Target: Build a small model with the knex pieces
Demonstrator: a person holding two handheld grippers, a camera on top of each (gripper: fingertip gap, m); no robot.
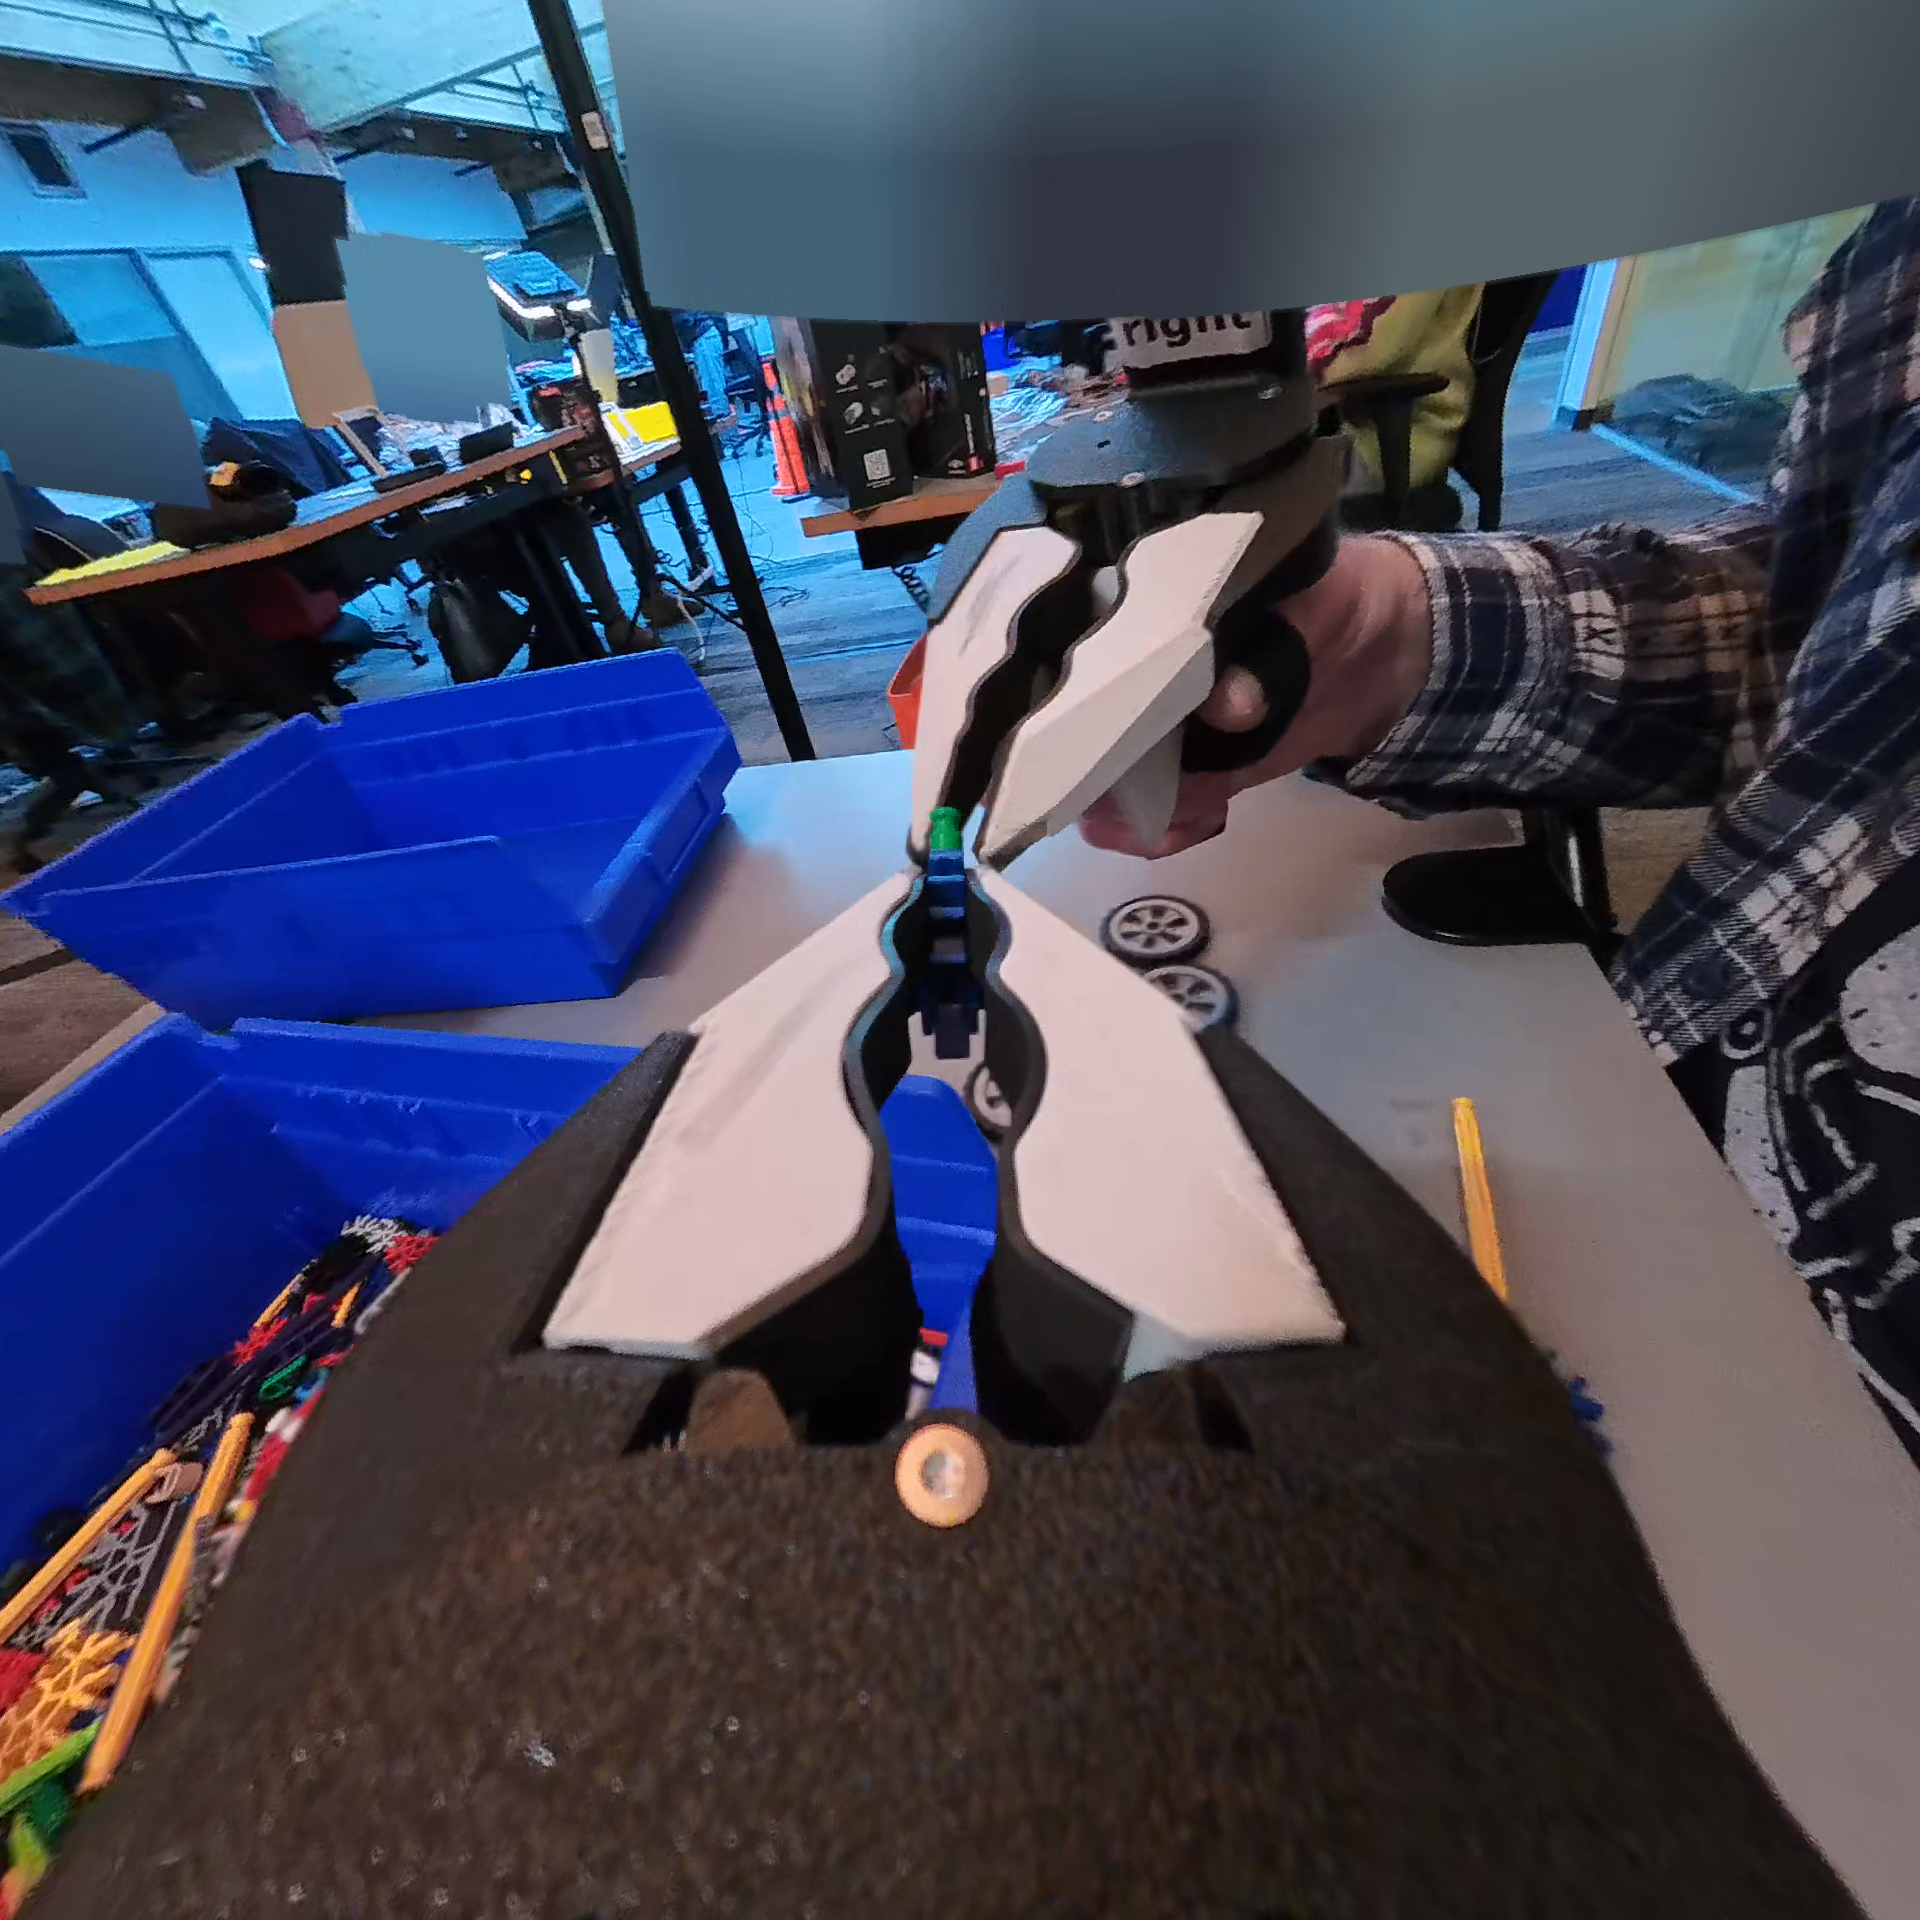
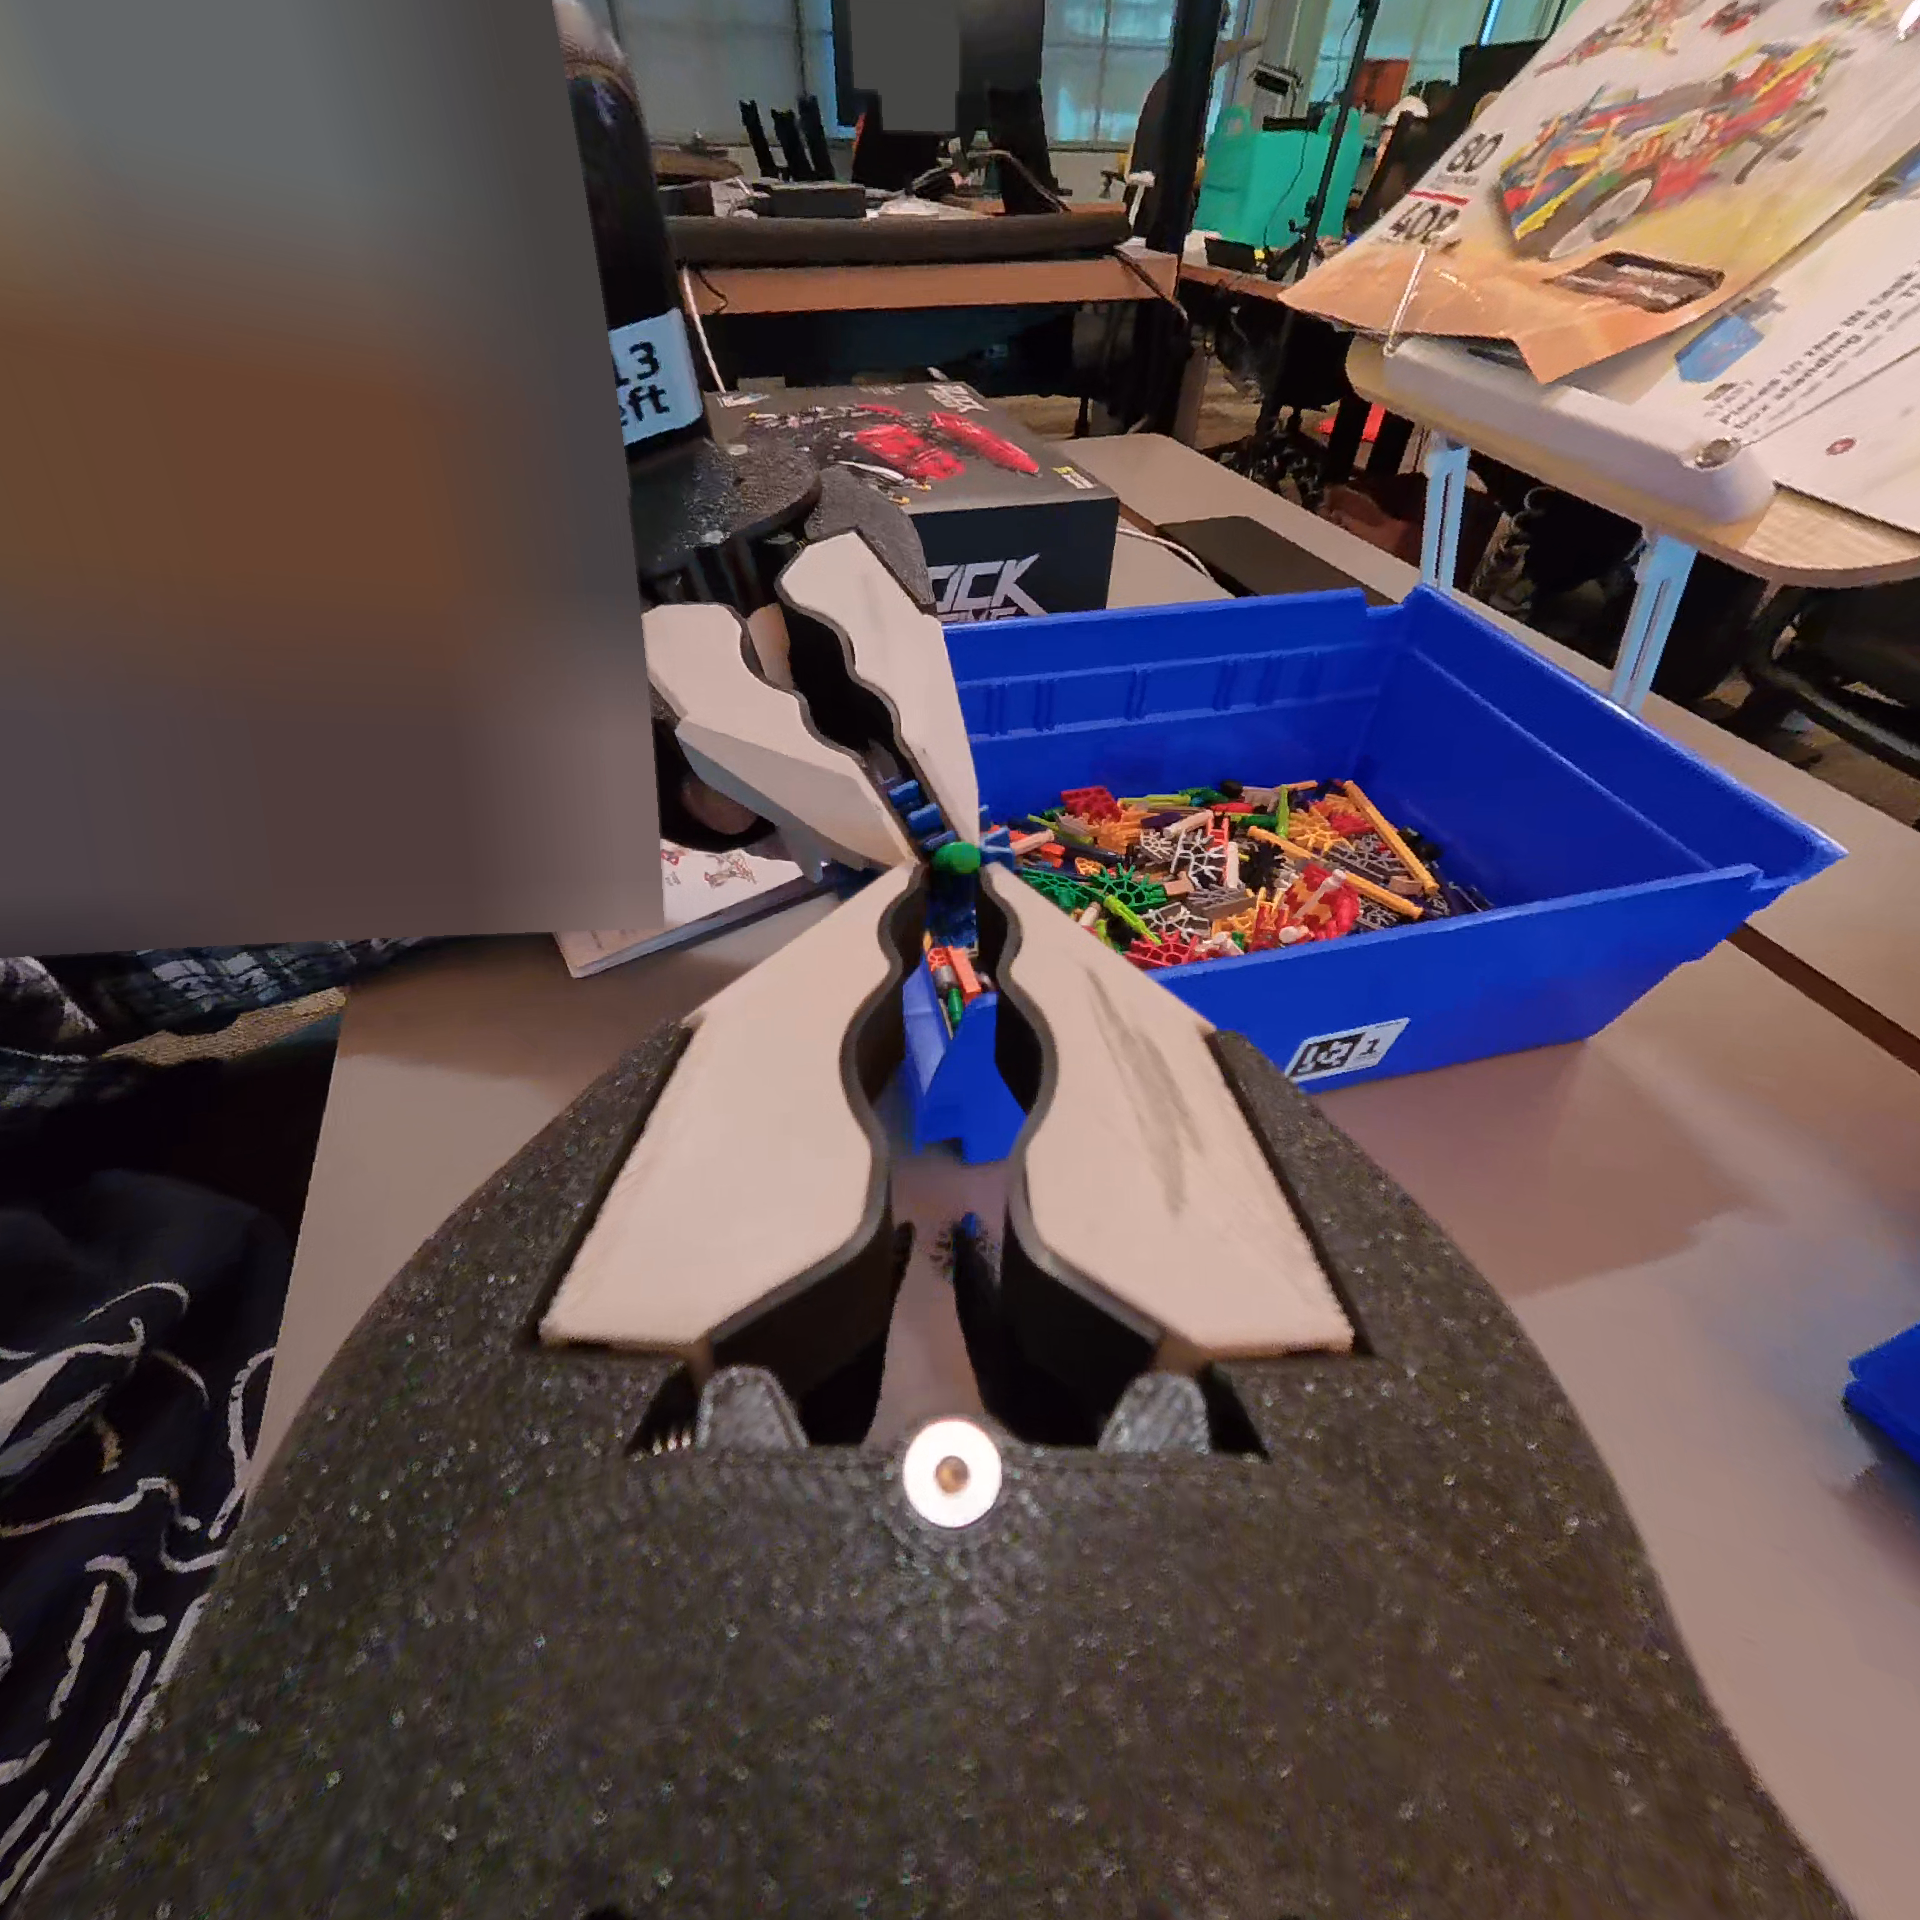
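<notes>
In the left wrist view my left gripper (image 1: 943, 881) is shut on a blue toy construction piece (image 1: 948, 940) that stands between its fingers. A small green piece (image 1: 943, 828) sticks out at the top of the blue one. My right gripper (image 1: 951, 847) comes down from above, tip to tip with the left, and is shut on the green piece. In the right wrist view my right gripper (image 2: 951, 885) grips the green piece (image 2: 954, 860). The left gripper (image 2: 935, 831) faces it and holds the blue piece (image 2: 912, 805). Both are held above the table.
A blue bin (image 2: 1455, 997) full of coloured construction pieces sits behind the grippers; it also shows in the left wrist view (image 1: 156, 1195). An empty blue bin (image 1: 416, 831) stands beyond. Two small wheels (image 1: 1155, 928) and a yellow rod (image 1: 1481, 1195) lie on the grey table (image 1: 1403, 1018). A booklet on a stand (image 2: 1662, 208) is at the right. Less than 4 cm separates the two grippers' tips.
</notes>
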